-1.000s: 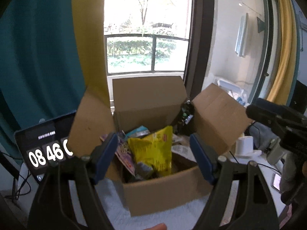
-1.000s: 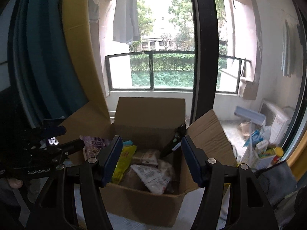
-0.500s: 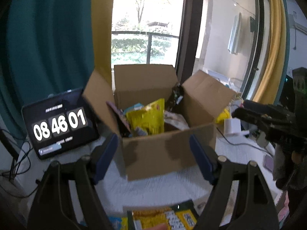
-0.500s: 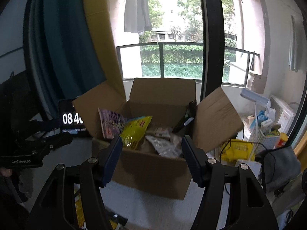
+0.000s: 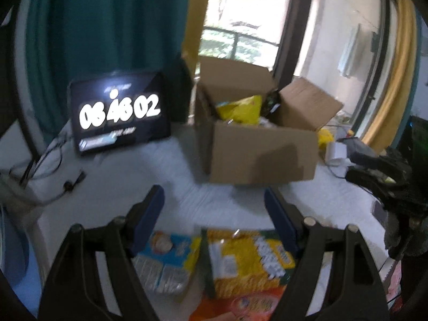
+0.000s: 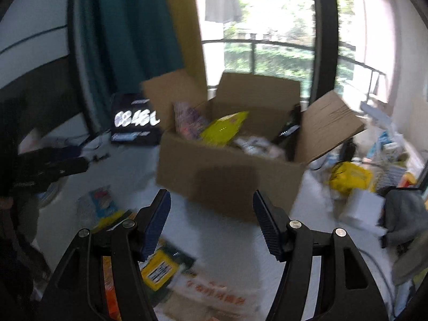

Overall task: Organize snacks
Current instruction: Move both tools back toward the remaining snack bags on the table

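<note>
An open cardboard box [image 5: 262, 155] stands on the white table, with a yellow snack bag [image 5: 240, 109] and other packets in it; it also shows in the right wrist view [image 6: 227, 174]. My left gripper [image 5: 214, 208] is open and empty, above a blue-yellow packet [image 5: 165, 256] and a yellow-green bag [image 5: 248, 259] lying near the table's front. My right gripper [image 6: 211, 214] is open and empty, in front of the box, above a yellow packet [image 6: 157, 267] and a white bag with orange print [image 6: 214, 291]. The right gripper also shows at the right edge of the left wrist view.
A tablet clock [image 5: 120, 115] stands left of the box with cables [image 5: 53, 176] beside it. A teal curtain [image 5: 107, 26] and a window are behind. Clutter lies right of the box: a yellow bag [image 6: 350, 179] and a white box [image 6: 363, 211].
Both grippers have pulled back and tilted down from the box. The box now looks farther away, and snack packets on the table front have come into view. Both stay open.
</note>
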A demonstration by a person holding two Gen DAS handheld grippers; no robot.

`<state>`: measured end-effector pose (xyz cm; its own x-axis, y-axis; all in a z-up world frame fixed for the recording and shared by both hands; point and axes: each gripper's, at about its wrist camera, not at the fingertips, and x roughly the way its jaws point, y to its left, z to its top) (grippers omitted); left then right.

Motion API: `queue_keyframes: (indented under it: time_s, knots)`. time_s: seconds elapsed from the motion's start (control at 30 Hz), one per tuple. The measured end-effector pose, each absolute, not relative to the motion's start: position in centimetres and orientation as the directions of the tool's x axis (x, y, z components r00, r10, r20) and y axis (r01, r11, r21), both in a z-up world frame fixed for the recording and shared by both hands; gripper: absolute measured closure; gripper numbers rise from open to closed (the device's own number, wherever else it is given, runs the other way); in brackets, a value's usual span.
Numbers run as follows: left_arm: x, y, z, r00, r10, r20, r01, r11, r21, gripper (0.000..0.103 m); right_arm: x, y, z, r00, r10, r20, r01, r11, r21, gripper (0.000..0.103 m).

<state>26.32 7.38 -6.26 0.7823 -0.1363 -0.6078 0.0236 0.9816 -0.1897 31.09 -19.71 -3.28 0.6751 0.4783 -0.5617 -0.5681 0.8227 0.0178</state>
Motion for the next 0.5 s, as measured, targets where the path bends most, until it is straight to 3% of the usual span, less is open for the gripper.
queue_keyframes:
  time_s: [0.17, 0.5]
  knots:
    - [24.6, 9.6, -9.2, 0.759, -0.110, -0.642, -0.048, 0.973, -0.224, 0.025, 29.0, -16.8, -6.0, 0.585, 0.535, -0.609, -0.678, 0.735, -0.005, 0.022]
    - [22.5, 12.0, -14.2, 0.708, -0.096, -0.699, -0.095, 0.969, -0.229, 0.025, 26.0, -11.8, -11.4, 0.471, 0.537, -0.700, -0.795, 0.602, -0.074, 0.021]
